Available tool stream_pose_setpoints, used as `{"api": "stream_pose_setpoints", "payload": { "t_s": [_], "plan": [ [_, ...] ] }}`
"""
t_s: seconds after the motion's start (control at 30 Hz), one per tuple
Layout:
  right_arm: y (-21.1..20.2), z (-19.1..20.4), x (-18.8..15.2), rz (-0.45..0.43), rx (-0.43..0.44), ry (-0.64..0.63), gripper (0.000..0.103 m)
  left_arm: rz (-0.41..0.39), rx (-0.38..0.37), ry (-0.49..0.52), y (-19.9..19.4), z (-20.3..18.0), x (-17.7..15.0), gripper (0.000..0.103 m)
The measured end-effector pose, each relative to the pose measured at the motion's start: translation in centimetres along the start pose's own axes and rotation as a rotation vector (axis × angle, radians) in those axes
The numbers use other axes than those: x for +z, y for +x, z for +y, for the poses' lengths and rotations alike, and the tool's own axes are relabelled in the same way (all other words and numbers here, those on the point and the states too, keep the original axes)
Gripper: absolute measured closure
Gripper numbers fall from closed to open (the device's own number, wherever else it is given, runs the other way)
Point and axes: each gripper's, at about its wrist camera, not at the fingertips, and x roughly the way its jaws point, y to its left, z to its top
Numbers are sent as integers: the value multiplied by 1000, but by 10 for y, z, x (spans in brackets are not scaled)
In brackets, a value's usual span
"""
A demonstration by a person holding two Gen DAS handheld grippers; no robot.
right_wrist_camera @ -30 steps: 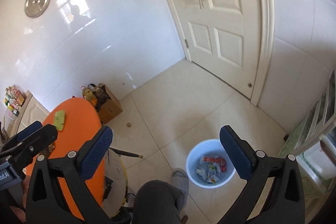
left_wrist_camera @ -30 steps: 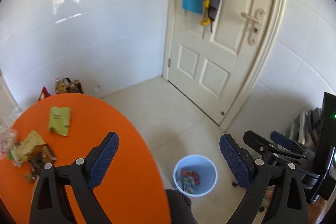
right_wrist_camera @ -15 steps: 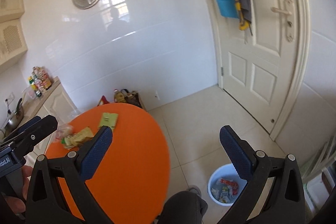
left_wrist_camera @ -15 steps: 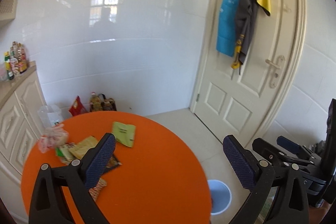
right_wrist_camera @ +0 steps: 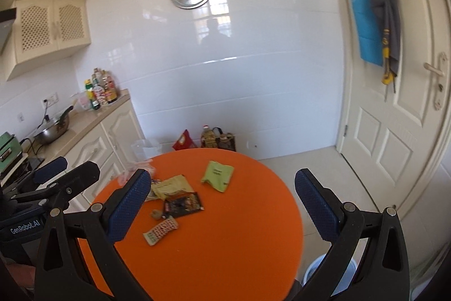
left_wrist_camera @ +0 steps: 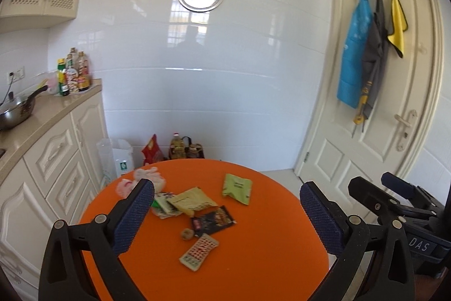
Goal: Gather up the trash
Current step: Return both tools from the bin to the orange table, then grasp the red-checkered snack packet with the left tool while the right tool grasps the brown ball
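Note:
Several wrappers lie on the round orange table [left_wrist_camera: 253, 258]: a green packet [left_wrist_camera: 236, 188], a yellow-green packet [left_wrist_camera: 191, 200], a dark packet [left_wrist_camera: 214, 220], a patterned packet [left_wrist_camera: 198, 251], a small crumpled ball [left_wrist_camera: 186, 234] and a pink plastic bag [left_wrist_camera: 146, 179]. They also show in the right wrist view: the green packet [right_wrist_camera: 218, 175], the dark packet [right_wrist_camera: 183, 205] and the patterned packet [right_wrist_camera: 160, 230]. My left gripper [left_wrist_camera: 227, 219] is open and empty above the table. My right gripper [right_wrist_camera: 222, 206] is open and empty. The blue bin's rim [right_wrist_camera: 313, 268] peeks out below the table edge.
A cream counter [left_wrist_camera: 48, 114] with a wok [left_wrist_camera: 17, 110] and bottles [left_wrist_camera: 73, 72] stands at left. Bags [left_wrist_camera: 183, 148] sit on the floor by the white wall. A white door [left_wrist_camera: 394, 117] with hanging cloths is at right.
Both grippers have tilted up and swung left from the floor and bin to the table. The wrappers now lie ahead of both. The jaws have stayed open.

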Motion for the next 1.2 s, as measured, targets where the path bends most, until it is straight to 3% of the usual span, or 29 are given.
{"api": "stream_pose_setpoints", "payload": {
  "t_s": [0.3, 0.47, 0.7, 1.1, 1.2],
  "plan": [
    [5, 37, 7, -24, 47, -81, 0, -41, 89, -59, -28, 29, -17, 1],
    [17, 46, 5, -9, 54, -120, 0, 6, 120, -62, -13, 36, -36, 1],
    [60, 32, -12, 97, 47, -115, 0, 163, 119, -37, 61, 33, -46, 1],
    [137, 7, -49, 277, 39, -80, 0, 407, 94, 67, 228, -7, -46, 4],
    [155, 4, -59, 318, 39, -69, 0, 458, 85, 87, 265, -12, -48, 11]
  ]
}}
